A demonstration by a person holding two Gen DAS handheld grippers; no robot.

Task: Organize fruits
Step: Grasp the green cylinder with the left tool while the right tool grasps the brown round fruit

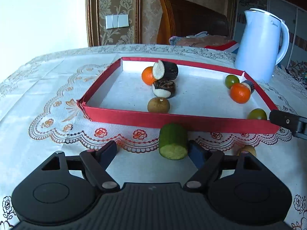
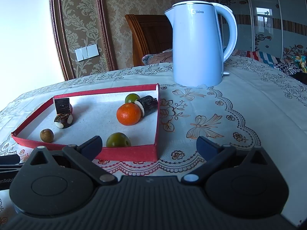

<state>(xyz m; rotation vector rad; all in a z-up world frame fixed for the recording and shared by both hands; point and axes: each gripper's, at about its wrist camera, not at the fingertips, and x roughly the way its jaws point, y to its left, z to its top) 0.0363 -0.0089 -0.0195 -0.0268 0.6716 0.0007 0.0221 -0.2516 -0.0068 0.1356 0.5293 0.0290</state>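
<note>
1. Between the open fingers of the left claw, beside its right pad, the short green cucumber piece lies on the lace-covered tabletop, not yet gripped.
2. Ahead stands the shallow red cardboard tray; next, close and lift it over the wall.
3. The right claw is open, empty.

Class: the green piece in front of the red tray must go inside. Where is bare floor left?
Bare floor in the red tray: the middle, between the dark pieces and the orange, and the near-left corner. Crowded: the right side and the back middle. The green piece lies outside.
</note>
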